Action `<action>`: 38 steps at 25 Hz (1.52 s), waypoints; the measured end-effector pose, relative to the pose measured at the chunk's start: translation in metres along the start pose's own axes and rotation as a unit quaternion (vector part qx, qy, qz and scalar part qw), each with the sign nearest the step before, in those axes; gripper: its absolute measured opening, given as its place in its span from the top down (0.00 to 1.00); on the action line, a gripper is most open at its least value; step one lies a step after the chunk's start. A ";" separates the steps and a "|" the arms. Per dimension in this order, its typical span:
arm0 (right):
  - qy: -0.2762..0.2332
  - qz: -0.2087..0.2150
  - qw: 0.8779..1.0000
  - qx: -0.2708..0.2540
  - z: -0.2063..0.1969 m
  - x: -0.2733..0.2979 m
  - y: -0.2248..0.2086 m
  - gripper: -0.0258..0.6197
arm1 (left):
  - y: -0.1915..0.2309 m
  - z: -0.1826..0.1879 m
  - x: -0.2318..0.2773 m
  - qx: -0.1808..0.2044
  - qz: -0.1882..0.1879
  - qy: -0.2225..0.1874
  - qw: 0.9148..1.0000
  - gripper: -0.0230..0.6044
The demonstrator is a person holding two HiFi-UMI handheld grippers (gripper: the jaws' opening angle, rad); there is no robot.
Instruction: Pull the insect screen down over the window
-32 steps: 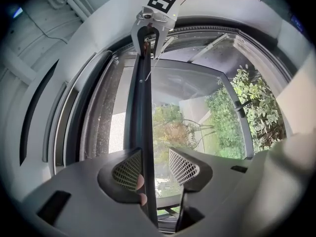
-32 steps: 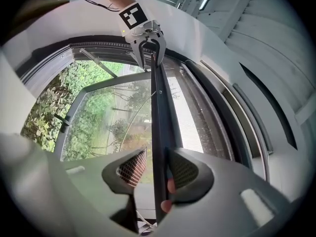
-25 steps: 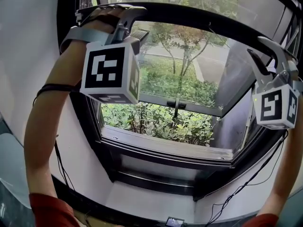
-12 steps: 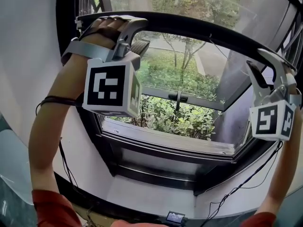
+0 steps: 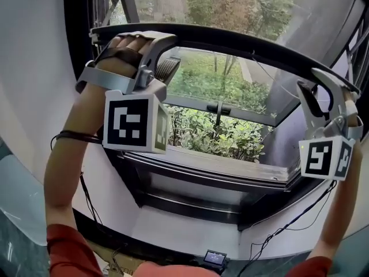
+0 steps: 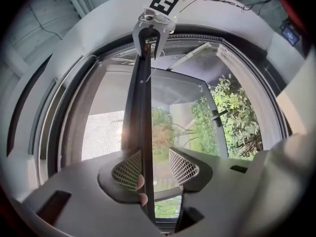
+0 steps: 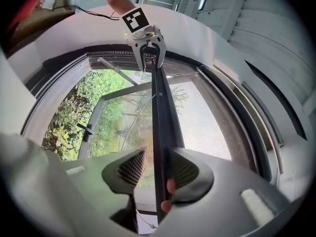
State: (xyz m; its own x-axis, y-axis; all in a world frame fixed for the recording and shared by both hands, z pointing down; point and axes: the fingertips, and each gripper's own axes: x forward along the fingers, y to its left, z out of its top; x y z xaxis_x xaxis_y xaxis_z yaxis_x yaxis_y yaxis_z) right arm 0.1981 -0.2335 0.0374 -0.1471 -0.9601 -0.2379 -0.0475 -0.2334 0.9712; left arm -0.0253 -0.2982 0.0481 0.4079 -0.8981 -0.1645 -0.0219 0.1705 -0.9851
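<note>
The insect screen's black bottom bar arcs across the window, with grey mesh showing above it. My left gripper hooks over the bar near its left end. In the left gripper view the bar runs between the jaws of my left gripper, against the left pad and clear of the other. My right gripper hooks the bar's right end. There the bar lies against the right pad of my right gripper, with a gap to the left pad. Pink fingertips show behind the bar in both gripper views.
Below the bar an outward-tilted glass sash with a black handle stands open over green shrubs. The dark sill and window frame lie beneath. Cables hang from both arms, and a small lit device sits at the bottom edge.
The bar and both grippers have come down together, and more mesh shows above the bar. The jaws stand as before.
</note>
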 end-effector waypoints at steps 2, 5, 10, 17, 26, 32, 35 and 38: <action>0.000 0.004 1.000 0.003 -0.001 -0.001 0.014 0.72 | -0.015 0.001 0.000 -0.003 -0.004 -0.001 1.000 0.69; -0.003 0.008 1.000 0.010 0.000 -0.006 0.021 0.72 | -0.021 0.001 -0.004 -0.003 -0.008 -0.003 1.000 0.69; -0.002 0.022 0.999 0.026 0.003 -0.012 0.024 0.72 | -0.020 0.002 -0.010 -0.004 -0.014 -0.005 1.000 0.69; -0.001 0.048 0.998 0.034 0.004 -0.020 0.054 0.68 | -0.047 0.003 -0.017 -0.012 -0.034 -0.011 0.999 0.69; 0.002 0.076 0.996 0.039 0.004 -0.029 0.101 0.65 | -0.093 0.004 -0.023 -0.011 -0.058 -0.007 0.998 0.69; -0.002 0.090 0.994 0.065 0.005 -0.036 0.126 0.64 | -0.119 0.006 -0.027 -0.018 -0.073 -0.009 0.997 0.69; -0.002 0.102 0.992 0.072 0.005 -0.040 0.140 0.63 | -0.134 0.006 -0.029 -0.024 -0.084 -0.007 0.996 0.69; 0.002 0.117 0.991 0.070 0.006 -0.045 0.159 0.62 | -0.150 0.007 -0.033 -0.027 -0.095 -0.007 0.995 0.70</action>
State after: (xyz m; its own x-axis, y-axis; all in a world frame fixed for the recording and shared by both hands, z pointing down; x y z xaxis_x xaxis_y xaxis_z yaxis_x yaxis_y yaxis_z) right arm 0.1917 -0.2263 0.2021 -0.1665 -0.9860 -0.0070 -0.1498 0.0182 0.9886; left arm -0.0294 -0.2914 0.2012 0.4222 -0.9062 0.0246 0.0073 -0.0237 -0.9997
